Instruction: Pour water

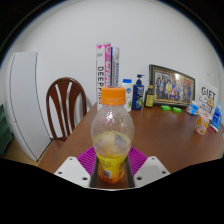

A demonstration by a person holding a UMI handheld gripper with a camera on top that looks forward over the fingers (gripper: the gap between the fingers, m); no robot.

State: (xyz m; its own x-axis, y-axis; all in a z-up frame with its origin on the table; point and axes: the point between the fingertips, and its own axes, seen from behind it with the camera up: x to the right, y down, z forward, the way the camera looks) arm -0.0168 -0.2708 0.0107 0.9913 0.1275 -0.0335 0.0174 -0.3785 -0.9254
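The gripper (111,172) had its purple pads (88,160) clenched on the lower body of the orange-capped bottle (112,135), holding it upright over the wooden table (165,130), presumably so nothing spilled before pouring.

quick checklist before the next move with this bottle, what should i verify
1. Grip: the clear plastic bottle with yellowish liquid stands between the gripper fingers' purple pads; firm pressure on both sides: cannot tell.
2. Orange screw cap off for pouring: not ok, it is on.
3. Bottle upright: ok.
4. Receiving vessel: cannot tell, no cup or glass clearly visible on the brown wooden table.
5. Clearance: ok, the framed photo, the dark pump bottle and the tall pink and white box stand well beyond the bottle.
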